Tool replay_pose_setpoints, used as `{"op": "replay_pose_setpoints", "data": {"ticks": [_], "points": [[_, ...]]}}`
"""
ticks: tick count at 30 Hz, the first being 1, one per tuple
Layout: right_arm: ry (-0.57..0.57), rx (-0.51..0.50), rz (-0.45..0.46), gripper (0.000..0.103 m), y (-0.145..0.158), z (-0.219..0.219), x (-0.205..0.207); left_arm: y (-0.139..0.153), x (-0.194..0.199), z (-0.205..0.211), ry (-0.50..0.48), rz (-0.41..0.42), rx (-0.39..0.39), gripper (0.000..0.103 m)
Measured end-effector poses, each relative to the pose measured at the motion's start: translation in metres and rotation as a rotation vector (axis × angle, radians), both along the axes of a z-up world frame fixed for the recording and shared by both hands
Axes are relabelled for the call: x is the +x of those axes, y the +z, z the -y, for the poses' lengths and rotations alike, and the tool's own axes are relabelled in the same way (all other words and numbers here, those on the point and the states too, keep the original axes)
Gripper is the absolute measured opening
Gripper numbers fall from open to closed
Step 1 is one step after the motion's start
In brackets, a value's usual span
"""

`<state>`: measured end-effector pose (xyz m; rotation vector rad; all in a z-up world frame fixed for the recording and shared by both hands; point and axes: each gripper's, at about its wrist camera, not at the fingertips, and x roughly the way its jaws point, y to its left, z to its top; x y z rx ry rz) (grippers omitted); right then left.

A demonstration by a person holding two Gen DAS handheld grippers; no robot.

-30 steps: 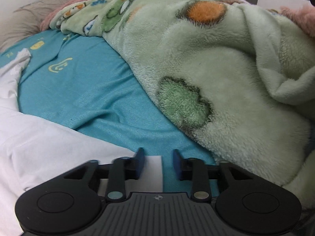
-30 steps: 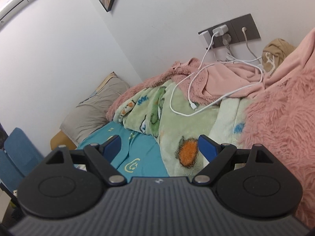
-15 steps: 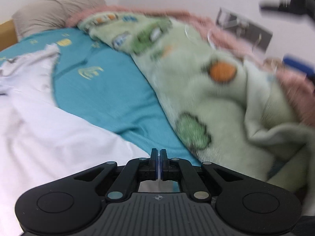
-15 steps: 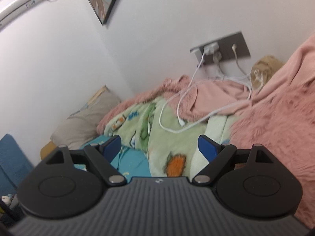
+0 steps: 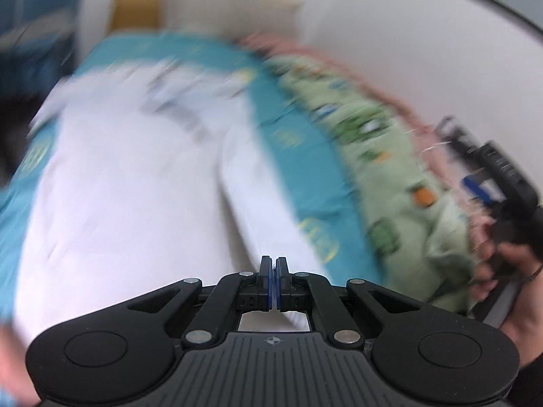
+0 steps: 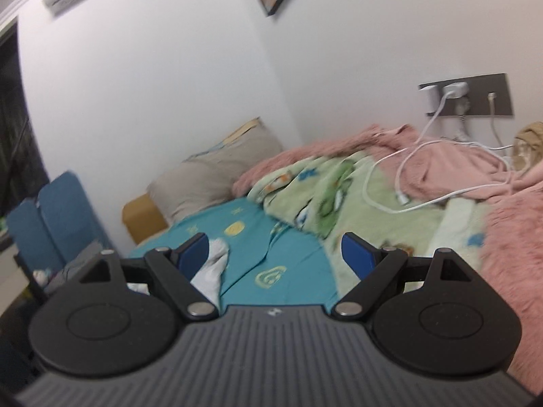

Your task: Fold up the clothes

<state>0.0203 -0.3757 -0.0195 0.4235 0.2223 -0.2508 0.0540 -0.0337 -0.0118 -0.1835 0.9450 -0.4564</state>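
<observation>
Left wrist view: the left tongs [image 5: 273,283] are being held pressed together on an edge of the white garment [image 5: 135,210], which is being seen blurred, spread ahead and leftward across the teal bed sheet [image 5: 305,169], long axis running away from the tongs.

Right wrist view: the right tongs [image 6: 276,252] are being held wide apart, empty; only a garment corner [image 6: 212,268] is being shown, low left. The left tongs are judged nearer.

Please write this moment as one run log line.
left gripper: shut on white garment | right gripper: open, holding nothing | teal sheet
</observation>
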Motion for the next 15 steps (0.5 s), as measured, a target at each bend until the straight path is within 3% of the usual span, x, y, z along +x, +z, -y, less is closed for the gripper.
{"op": "replay_pose_setpoints", "data": {"ticks": [5, 7, 9, 11, 15], "points": [[0.131, -0.028, -0.114, 0.087, -0.007, -0.037, 0.019, -0.022, 0.004, -0.027, 0.043, -0.079, 0.037, 0.002], [0.177, -0.054, -0.147, 0.087, -0.011, -0.054, 0.024, -0.025, 0.008, -0.031, 0.053, -0.081, 0.037, 0.010], [0.218, -0.065, -0.164, 0.087, -0.013, -0.068, 0.027, -0.021, 0.017, -0.028, 0.053, -0.054, 0.025, 0.039], [0.242, -0.067, -0.167, 0.087, -0.014, -0.078, 0.028, -0.019, 0.030, -0.020, 0.046, -0.026, 0.012, 0.055], [0.272, -0.076, -0.192, 0.087, -0.022, -0.089, 0.037, -0.047, 0.062, -0.009, 0.075, -0.045, 0.077, 0.061]]}}
